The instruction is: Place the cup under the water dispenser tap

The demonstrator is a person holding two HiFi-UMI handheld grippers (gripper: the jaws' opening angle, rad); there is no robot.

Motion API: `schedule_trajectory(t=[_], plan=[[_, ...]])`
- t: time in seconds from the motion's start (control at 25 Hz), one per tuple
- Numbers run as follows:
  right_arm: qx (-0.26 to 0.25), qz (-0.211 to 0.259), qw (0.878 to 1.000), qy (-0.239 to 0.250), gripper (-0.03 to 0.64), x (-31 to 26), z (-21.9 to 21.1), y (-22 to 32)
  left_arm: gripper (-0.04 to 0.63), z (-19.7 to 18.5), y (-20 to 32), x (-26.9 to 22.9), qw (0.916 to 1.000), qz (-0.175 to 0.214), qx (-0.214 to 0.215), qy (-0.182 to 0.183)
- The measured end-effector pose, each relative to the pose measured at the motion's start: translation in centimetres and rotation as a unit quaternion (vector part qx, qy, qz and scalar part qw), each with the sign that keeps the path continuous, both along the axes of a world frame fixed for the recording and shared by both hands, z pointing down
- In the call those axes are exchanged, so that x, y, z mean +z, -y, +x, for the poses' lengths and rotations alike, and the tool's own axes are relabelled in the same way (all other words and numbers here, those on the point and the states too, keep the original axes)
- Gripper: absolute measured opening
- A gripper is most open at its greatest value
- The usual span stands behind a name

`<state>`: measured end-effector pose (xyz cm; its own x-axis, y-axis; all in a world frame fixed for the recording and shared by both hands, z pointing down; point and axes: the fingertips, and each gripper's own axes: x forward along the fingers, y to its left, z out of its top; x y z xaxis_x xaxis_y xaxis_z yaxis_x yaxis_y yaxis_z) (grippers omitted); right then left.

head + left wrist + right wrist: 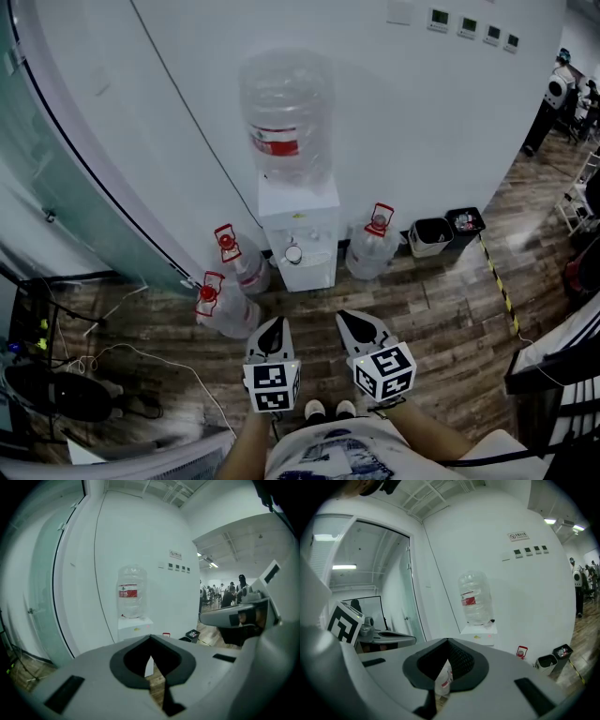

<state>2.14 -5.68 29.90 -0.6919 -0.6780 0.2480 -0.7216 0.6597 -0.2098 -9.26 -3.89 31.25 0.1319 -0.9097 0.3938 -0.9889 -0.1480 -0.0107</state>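
Cup (293, 253): head view, small round white thing in the tap recess of the water dispenser (300, 211), frame centre; too small to be sure it's the cup. My left gripper (273, 330) and right gripper (354, 323) sit at lower centre, well apart from it, both pinched to a point. Left gripper view: my fingers touch, nothing between them; dispenser centre-left. Right gripper view: fingers together, empty; dispenser right of centre.
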Motion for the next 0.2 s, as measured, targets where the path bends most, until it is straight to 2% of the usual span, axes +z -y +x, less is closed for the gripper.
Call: schedule_trajectory(t=[0.2], plan=[[-0.001, -0.003, 1.000, 0.000, 0.020, 0.32, 0.37, 0.05, 0.051, 0.73, 0.29, -0.16, 0.9999, -0.001, 0.004, -0.011]])
